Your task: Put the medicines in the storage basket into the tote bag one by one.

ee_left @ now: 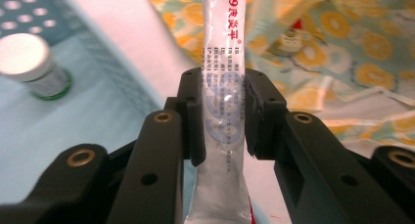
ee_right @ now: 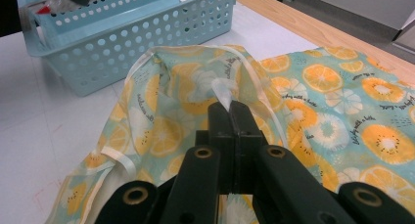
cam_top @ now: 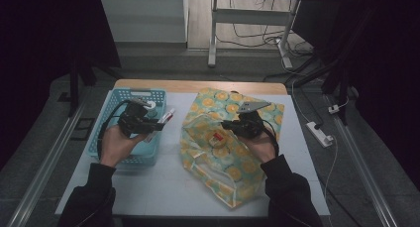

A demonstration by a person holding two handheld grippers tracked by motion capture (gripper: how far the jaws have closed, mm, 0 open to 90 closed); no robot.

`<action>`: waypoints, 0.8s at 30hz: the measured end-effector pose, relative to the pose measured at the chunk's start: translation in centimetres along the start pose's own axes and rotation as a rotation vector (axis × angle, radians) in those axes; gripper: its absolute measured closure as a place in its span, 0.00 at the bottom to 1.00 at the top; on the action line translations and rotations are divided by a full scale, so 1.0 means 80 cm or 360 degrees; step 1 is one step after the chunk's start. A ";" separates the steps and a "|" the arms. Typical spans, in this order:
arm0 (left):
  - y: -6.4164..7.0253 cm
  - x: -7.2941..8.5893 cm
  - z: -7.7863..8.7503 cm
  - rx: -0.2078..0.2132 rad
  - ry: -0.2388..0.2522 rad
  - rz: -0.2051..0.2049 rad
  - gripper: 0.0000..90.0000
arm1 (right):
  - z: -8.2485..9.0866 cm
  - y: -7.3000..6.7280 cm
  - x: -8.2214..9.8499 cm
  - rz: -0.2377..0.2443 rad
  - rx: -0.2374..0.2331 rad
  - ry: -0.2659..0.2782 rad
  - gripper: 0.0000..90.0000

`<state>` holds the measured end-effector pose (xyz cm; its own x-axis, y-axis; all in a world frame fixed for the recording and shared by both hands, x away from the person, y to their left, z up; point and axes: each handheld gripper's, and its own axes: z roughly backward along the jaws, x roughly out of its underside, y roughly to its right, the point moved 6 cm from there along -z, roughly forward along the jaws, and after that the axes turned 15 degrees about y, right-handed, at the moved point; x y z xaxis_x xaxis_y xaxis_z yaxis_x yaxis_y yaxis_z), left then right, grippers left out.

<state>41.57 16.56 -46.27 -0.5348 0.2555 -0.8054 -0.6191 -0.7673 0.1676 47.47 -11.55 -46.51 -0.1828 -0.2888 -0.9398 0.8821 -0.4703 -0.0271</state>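
- Over the blue basket (cam_top: 126, 152), the left gripper (ee_left: 222, 111) is clamping a long white sachet (ee_left: 220, 87) between its jaws, with the printed end sticking out toward the bag.
- Right gripper (ee_right: 230, 109) is pinching the rim of the orange-print bag (ee_right: 342, 111) with jaws fully closed, lifting the mouth open just beside the basket.
- A white-capped jar (ee_left: 27, 60) is sitting in the basket; a small red-and-white item (cam_top: 216, 138), possibly another packet, is lying in the bag, but the view is too dim to say.
- Risk: the sachet is being gripped near one end, so it may be swinging and snagging on the bag's rim.
- Risk: the thin fabric may be slipping from the pinch, letting the mouth collapse before the sachet goes in.
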 end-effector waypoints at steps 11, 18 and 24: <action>0.051 -0.007 -0.020 0.0202 -0.0032 -0.0069 0.79 | 0.001 -0.001 -0.002 0.0010 -0.0012 0.0014 1.00; 0.076 -0.002 -0.044 0.0290 -0.0050 -0.0092 0.79 | 0.002 -0.001 -0.003 0.0011 -0.0009 0.0027 1.00; 0.091 0.002 -0.061 0.0339 -0.0070 -0.0105 0.79 | 0.003 -0.002 -0.004 0.0014 -0.0009 0.0028 1.00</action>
<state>39.80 8.13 -47.93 -0.5109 0.3302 -0.7937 -0.7584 -0.6078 0.2354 47.33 -11.57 -46.15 -0.1670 -0.2782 -0.9459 0.8860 -0.4632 -0.0203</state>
